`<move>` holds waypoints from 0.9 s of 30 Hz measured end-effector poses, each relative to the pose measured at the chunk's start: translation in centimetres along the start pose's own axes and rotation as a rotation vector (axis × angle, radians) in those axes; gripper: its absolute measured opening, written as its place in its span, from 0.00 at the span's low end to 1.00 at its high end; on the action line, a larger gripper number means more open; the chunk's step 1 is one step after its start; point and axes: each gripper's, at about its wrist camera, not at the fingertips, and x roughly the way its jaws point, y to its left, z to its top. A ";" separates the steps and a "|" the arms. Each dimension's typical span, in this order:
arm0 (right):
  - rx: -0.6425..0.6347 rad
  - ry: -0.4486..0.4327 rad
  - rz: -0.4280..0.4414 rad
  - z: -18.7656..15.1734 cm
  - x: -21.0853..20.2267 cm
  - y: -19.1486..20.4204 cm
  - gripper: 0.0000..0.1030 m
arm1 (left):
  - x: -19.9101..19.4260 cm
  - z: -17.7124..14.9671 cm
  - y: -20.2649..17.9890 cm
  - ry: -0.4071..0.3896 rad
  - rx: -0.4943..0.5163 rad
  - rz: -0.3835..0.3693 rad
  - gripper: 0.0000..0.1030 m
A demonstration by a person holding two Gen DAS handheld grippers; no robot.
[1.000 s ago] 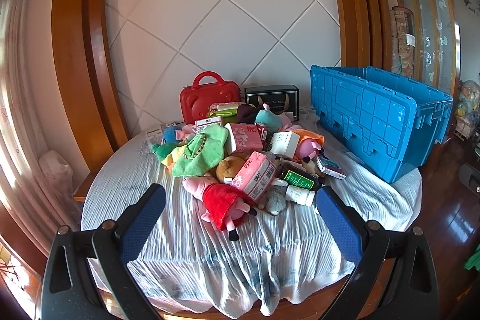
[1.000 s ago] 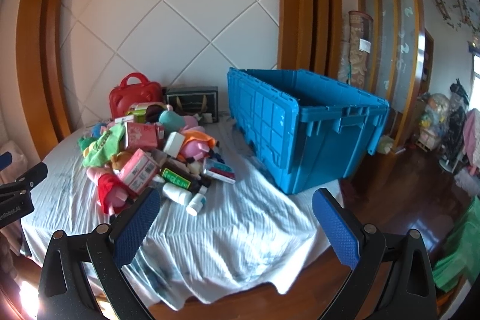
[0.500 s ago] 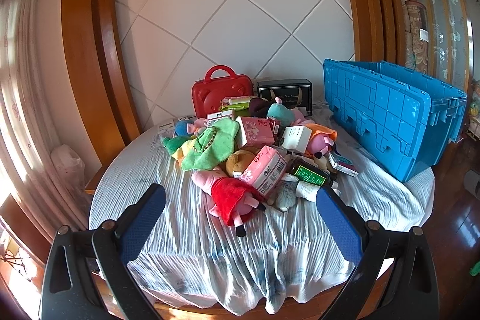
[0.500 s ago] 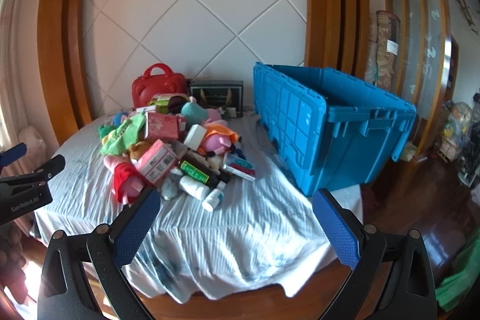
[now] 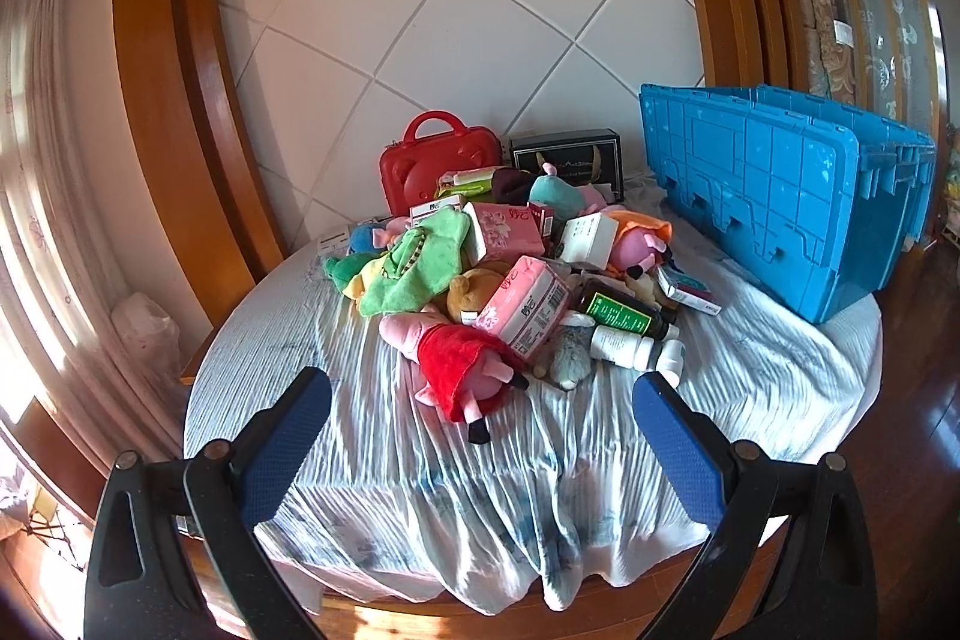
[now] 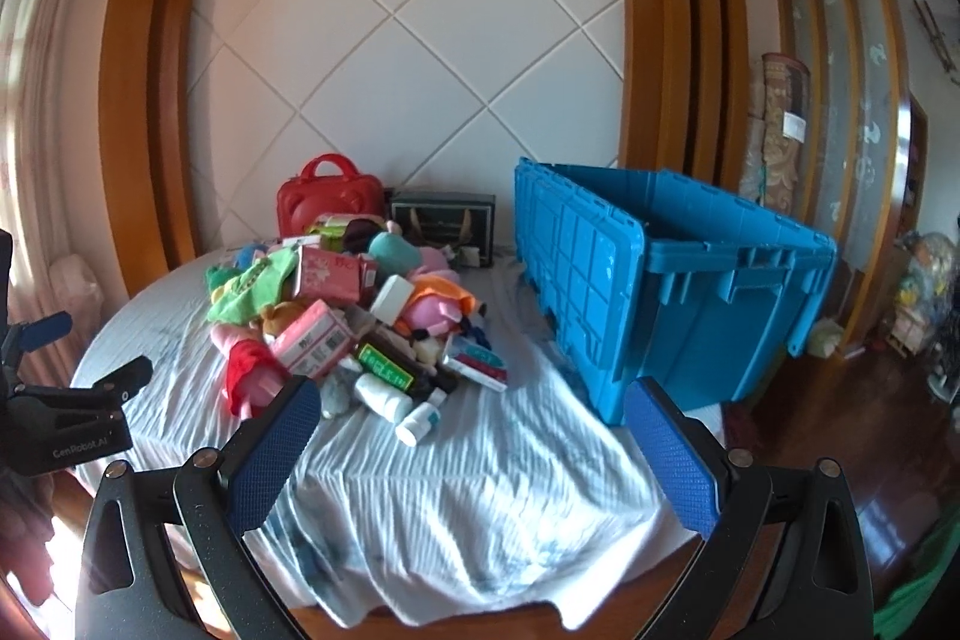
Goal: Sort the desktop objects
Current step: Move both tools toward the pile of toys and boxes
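A heap of plush toys, boxes and bottles lies on a round table under a pale blue cloth (image 5: 372, 436). At its front lies a pink pig plush in a red dress (image 5: 459, 361), with a pink tissue pack (image 5: 528, 301), a dark green-labelled bottle (image 5: 621, 310) and a white bottle (image 5: 624, 343) nearby. My left gripper (image 5: 480, 394) is open, held over the table's near edge just short of the pig plush. My right gripper (image 6: 471, 403) is open above the cloth, with a small white bottle (image 6: 420, 415) ahead of it. A big blue crate (image 6: 672, 280) stands at the right.
A red case (image 5: 441, 166) and a black box (image 5: 567, 154) stand against the white panelled wall behind the heap. The left gripper's body (image 6: 66, 418) shows at the right wrist view's left edge. Dark wooden floor (image 6: 840, 430) lies right of the table.
Both grippers have moved in toward the table, so the heap and crate look larger and nearer. Both stay open and hold nothing.
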 end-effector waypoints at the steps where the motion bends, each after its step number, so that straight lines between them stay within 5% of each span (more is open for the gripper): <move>1: -0.003 0.032 0.012 -0.2 0.7 0.2 1.00 | 0.3 -0.4 0.1 0.003 0.003 -0.001 0.99; 4: 0.046 0.120 0.100 -1.3 3.1 0.5 1.00 | 1.6 -1.4 0.8 0.028 0.004 -0.004 0.99; 11: 0.013 0.035 0.065 -0.7 5.7 3.6 1.00 | 6.4 -2.8 4.0 0.055 0.005 -0.010 0.99; 17: 0.063 0.153 0.145 1.6 12.3 7.2 1.00 | 11.5 -2.1 7.5 0.075 0.044 -0.002 0.99; 27: 0.065 0.207 0.170 3.5 19.8 13.5 1.00 | 20.3 -0.2 11.8 0.129 0.055 -0.047 0.99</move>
